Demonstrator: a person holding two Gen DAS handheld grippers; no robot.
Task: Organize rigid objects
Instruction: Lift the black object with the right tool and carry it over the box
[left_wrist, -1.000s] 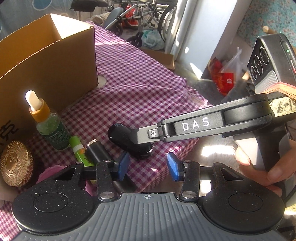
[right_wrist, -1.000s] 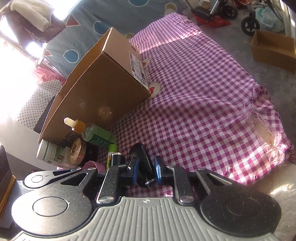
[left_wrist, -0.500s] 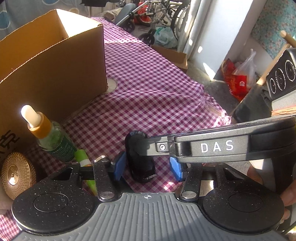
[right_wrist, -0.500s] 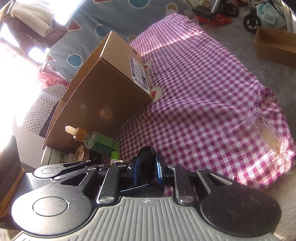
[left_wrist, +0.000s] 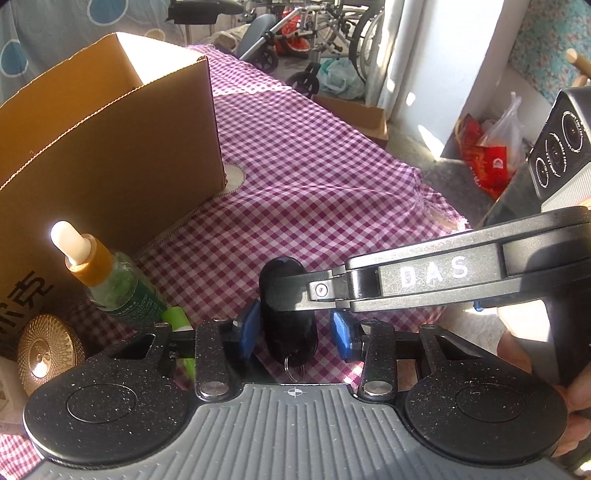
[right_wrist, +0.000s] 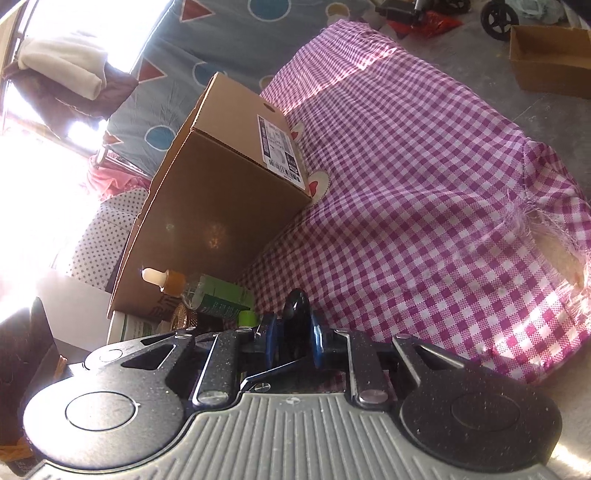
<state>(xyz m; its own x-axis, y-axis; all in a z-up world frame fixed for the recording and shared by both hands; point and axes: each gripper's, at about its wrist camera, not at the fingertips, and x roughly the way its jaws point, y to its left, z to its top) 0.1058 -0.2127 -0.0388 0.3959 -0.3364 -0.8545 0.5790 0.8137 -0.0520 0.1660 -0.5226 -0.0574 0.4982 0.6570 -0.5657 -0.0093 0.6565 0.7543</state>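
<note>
A black oval key fob (left_wrist: 284, 295) with a small ring at its near end is held just over the purple checked cloth (left_wrist: 314, 177). My right gripper (right_wrist: 294, 339) is shut on it, and its long black finger (left_wrist: 406, 280) comes in from the right in the left wrist view. My left gripper (left_wrist: 295, 332) straddles the same fob and its jaws are closing. The left blue pad is at the fob's side, while the right pad still stands apart from it. The open cardboard box (left_wrist: 110, 155) stands at the left.
A green dropper bottle (left_wrist: 110, 280), a green tube (left_wrist: 177, 317) and a gold round compact (left_wrist: 46, 350) stand close at the left, before the box. The cloth's frayed edge (left_wrist: 439, 214) drops off at the right. A hand (left_wrist: 517, 347) holds the right gripper.
The left gripper has come up to the fob, which now sits between its pads instead of ahead of them. The right gripper kept hold and turned the fob to stand lengthwise.
</note>
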